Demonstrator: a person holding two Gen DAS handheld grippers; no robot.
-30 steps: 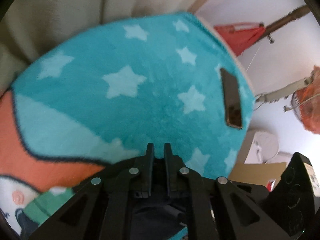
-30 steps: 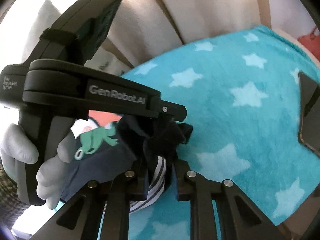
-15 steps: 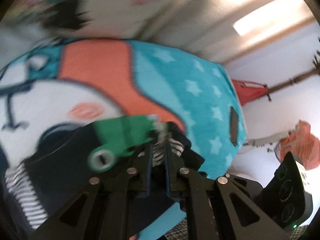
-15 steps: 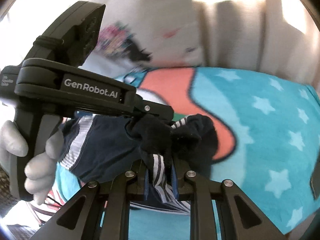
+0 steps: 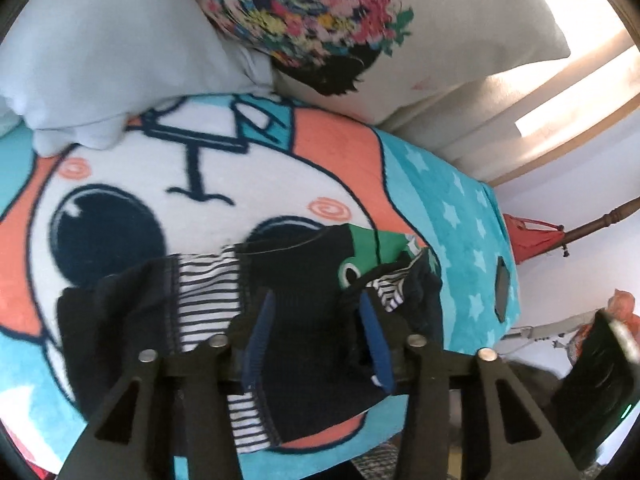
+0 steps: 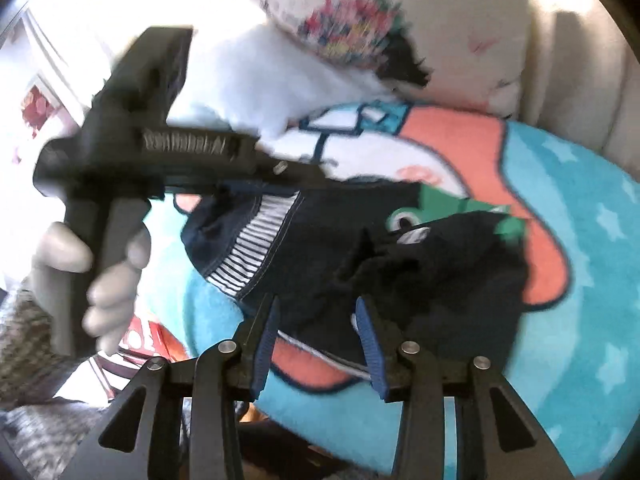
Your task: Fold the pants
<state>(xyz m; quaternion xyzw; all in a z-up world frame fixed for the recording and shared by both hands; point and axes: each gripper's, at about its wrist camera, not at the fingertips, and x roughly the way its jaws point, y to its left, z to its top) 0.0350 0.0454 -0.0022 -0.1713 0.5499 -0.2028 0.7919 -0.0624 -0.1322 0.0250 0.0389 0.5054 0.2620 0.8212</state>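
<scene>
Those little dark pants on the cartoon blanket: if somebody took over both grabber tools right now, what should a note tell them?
Left gripper: jaws have just been opening; fabric lies between them, unpinched.
Right gripper: the same, jaws just opened over the cloth.
Pants: dark, striped lining and green frog patch showing, lying bunched on the blanket in front of the pillows.
Done: pants laid down and let go.
Left: the right side looks rumpled; probably smooth it and finish folding.
</scene>
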